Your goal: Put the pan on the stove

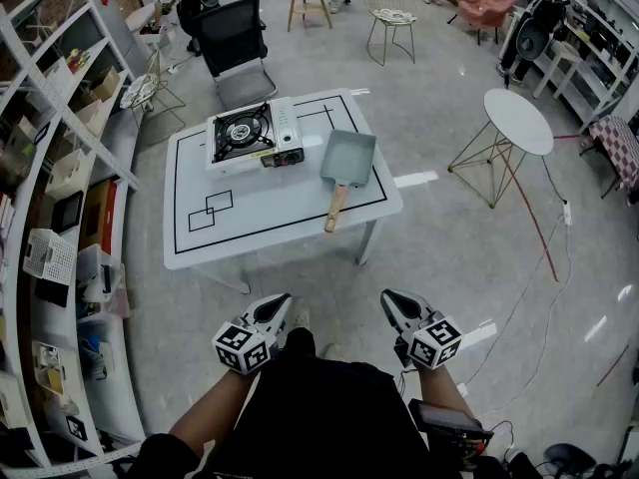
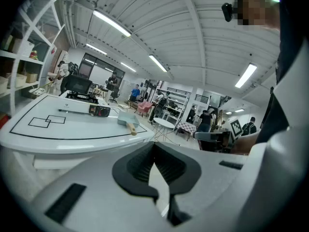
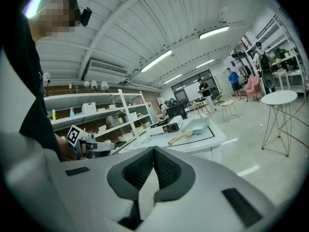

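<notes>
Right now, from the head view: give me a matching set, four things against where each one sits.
Things:
1 pan
2 stove
3 round table
4 chair

Places:
A black, behind the big table
B on the big table, right of the stove
C white top, standing right of the big table
D on the big table, far-left part

Pairs: 1-B, 2-D, 3-C, 4-A

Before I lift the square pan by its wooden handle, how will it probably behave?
The pan looks rigid, so it should not flex. Its body sits all at one end of the handle, so it will likely dip forward. Flat-bottomed on the table, it should slide, not roll.
</notes>
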Tool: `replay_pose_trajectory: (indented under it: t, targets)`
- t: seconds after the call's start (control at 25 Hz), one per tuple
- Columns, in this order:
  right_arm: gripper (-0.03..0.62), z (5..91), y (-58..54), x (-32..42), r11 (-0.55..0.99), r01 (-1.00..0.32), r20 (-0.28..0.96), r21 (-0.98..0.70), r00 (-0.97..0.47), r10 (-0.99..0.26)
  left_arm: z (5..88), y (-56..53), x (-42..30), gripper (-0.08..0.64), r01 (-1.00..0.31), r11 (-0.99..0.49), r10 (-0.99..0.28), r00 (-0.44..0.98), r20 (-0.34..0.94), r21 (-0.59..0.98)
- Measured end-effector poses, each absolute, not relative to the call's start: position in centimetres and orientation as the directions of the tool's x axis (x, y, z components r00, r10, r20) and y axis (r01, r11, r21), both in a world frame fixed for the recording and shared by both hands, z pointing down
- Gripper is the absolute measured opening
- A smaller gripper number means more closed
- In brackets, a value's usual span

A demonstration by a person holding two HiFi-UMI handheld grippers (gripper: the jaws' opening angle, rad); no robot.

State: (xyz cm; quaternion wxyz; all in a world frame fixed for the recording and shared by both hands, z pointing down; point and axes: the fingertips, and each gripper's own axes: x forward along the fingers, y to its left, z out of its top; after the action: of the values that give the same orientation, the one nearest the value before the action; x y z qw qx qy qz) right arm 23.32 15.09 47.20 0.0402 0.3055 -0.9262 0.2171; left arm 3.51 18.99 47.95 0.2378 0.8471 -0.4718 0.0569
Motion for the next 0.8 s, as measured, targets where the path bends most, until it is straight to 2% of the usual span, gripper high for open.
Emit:
replay_pose_trajectory:
  t: [0.8]
  targets:
    - [0.026,47.8,14.3,21.0,0.718,-0.57,0.211,-0.399,-0.819,-0.533,47.6,20.6,0.6,0.009,-0.864,-0.386,-0.806,0.486,0.337,0.324]
